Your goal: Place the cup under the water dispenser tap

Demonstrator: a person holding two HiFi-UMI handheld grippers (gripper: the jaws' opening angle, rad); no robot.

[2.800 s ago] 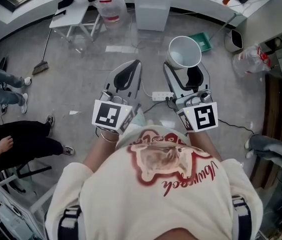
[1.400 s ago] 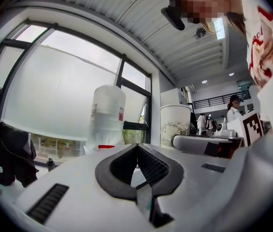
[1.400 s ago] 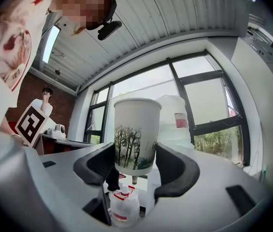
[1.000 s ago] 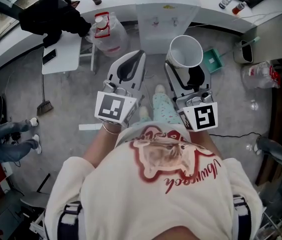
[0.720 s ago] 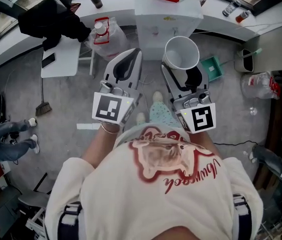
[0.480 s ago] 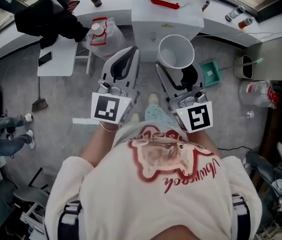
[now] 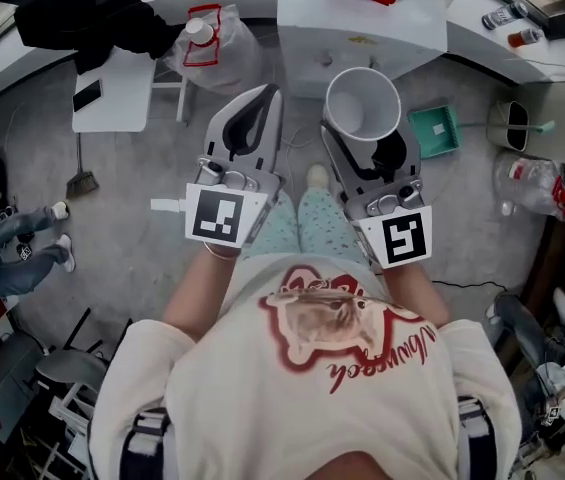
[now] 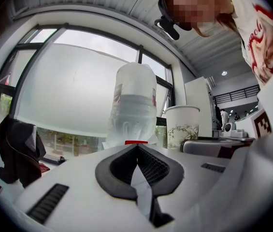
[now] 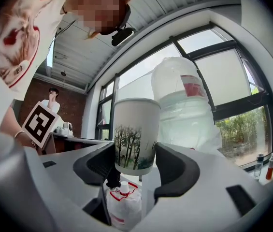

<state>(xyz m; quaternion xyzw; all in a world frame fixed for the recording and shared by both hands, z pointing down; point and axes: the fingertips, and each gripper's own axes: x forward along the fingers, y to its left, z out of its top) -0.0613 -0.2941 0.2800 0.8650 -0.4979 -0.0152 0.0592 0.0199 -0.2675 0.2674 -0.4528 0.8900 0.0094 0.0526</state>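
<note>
A white paper cup point(image 7: 362, 106) with a bamboo print stands upright between the jaws of my right gripper point(image 7: 368, 144), which is shut on its lower half. In the right gripper view the cup point(image 9: 135, 132) sits between the dark pads point(image 9: 174, 170), with the dispenser's big water bottle point(image 9: 187, 105) just behind it. The white water dispenser point(image 7: 362, 28) is straight ahead at the top of the head view. My left gripper point(image 7: 268, 98) hovers beside the cup, shut and empty. In the left gripper view its pads point(image 8: 148, 166) meet, and the bottle point(image 8: 132, 105) and cup point(image 8: 181, 127) show beyond.
A bagged spare water jug point(image 7: 212, 43) stands on the floor left of the dispenser, next to a small white table point(image 7: 112, 93) and a black bag point(image 7: 82, 13). A green dustpan point(image 7: 434, 131) lies right of the cup. A broom point(image 7: 80, 180) and a person's legs point(image 7: 12, 253) are at left.
Both grippers have moved together toward the dispenser, which now sits nearer and larger ahead. The cup stays gripped in the right gripper; the left stays shut.
</note>
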